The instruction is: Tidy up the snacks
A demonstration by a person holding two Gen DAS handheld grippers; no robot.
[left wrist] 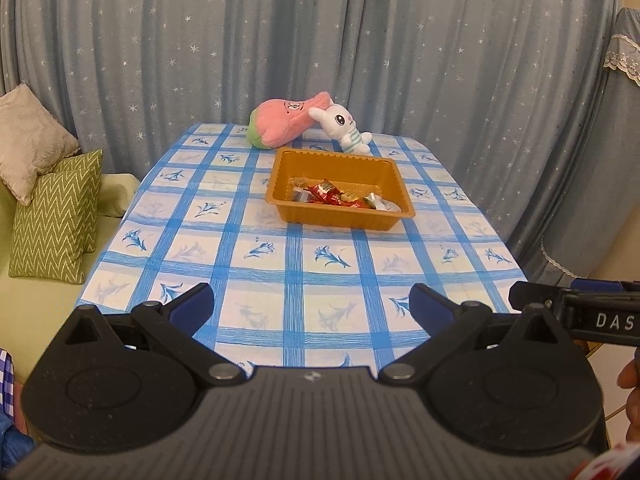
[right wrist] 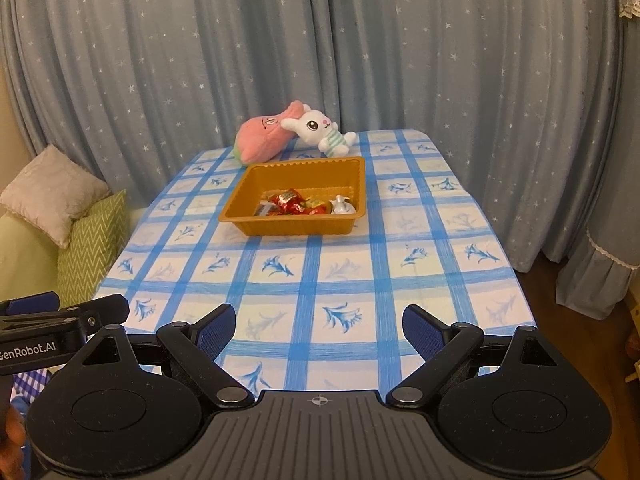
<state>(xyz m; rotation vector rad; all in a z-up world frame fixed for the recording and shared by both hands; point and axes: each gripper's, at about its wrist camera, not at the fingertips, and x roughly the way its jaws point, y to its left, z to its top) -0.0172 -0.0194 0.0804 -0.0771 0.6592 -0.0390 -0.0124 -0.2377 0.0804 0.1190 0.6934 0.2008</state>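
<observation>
An orange plastic tray point(left wrist: 284, 168) point(right wrist: 248, 178) stands past the middle of the table. Several wrapped snacks point(left wrist: 332, 194) point(right wrist: 294, 202), mostly red, lie along its near side, with a white packet point(right wrist: 342, 206) at the right end. My left gripper point(left wrist: 312, 304) hovers open over the table's near edge, nothing between its blue pads. My right gripper point(right wrist: 319, 322) is open and empty too, likewise at the near edge. Each gripper shows at the side of the other's view, the right gripper point(left wrist: 576, 308) and the left gripper point(right wrist: 60, 320).
A pink plush point(left wrist: 284, 122) point(right wrist: 262, 136) and a white bunny plush point(left wrist: 344, 126) point(right wrist: 320, 128) lie behind the tray, by the starry curtain. The blue checked tablecloth point(left wrist: 260, 248) point(right wrist: 344, 268) covers the table. Green and beige cushions point(left wrist: 56, 216) point(right wrist: 80, 232) rest on a sofa at left.
</observation>
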